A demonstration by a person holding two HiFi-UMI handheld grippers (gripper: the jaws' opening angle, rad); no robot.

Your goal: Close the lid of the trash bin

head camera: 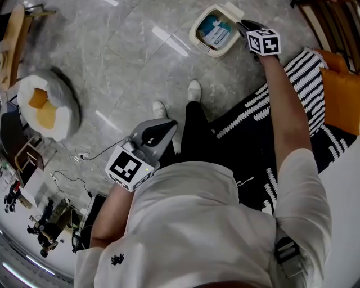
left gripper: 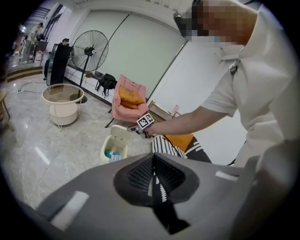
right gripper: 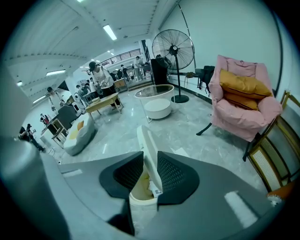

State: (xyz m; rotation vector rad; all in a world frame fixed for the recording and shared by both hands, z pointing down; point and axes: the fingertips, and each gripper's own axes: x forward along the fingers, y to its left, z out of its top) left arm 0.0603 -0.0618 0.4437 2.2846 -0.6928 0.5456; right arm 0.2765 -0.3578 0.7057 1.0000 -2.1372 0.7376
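Note:
A cream trash bin (head camera: 212,32) stands on the grey marble floor at the top of the head view, with blue and white waste inside. Its lid (head camera: 234,11) is raised at the far side. My right gripper (head camera: 244,26) reaches out to that lid. In the right gripper view the lid (right gripper: 148,145) stands upright between the two pads and my right gripper (right gripper: 150,158) is shut on it. My left gripper (head camera: 167,126) hangs near the person's legs, shut and holding nothing. The left gripper view shows the bin (left gripper: 112,149) from afar.
A black-and-white striped rug (head camera: 301,84) and an orange-cushioned chair (head camera: 341,95) lie right of the bin. A white beanbag (head camera: 48,107) and floor cables (head camera: 84,154) are at the left. A pink armchair (right gripper: 243,101), a standing fan (right gripper: 172,49) and a round table (right gripper: 157,101) stand beyond.

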